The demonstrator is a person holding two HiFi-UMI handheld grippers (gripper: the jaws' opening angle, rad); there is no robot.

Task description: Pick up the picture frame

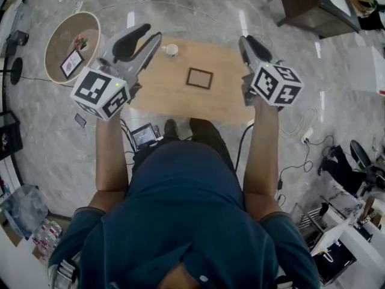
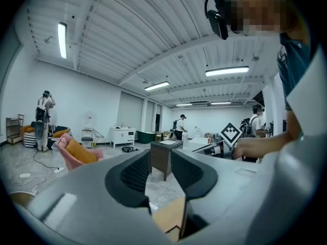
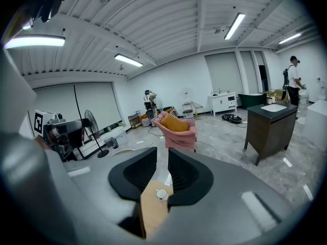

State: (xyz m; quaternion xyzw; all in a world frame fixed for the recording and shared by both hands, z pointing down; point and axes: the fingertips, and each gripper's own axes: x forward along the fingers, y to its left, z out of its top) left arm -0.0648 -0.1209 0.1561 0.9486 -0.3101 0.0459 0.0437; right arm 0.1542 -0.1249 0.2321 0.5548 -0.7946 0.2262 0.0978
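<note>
Nothing gripped yet: up close, the left tool [image 1: 146, 35] and right tool [image 1: 246, 46] hover with jaws slightly apart and empty, while below the picture frame [image 1: 199, 77] lies flat mid-way across the desk [image 1: 161, 95], untouched, leaving the entire pickup to do.

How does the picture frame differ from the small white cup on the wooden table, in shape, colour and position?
Shape: the picture frame is a flat rectangle lying down; the cup is round, with its opening up.
Colour: the frame has a dark border; the cup is white.
Position: the frame lies near the middle of the wooden table; the cup stands near its far edge.
Both rest on the same table, apart from each other.
</note>
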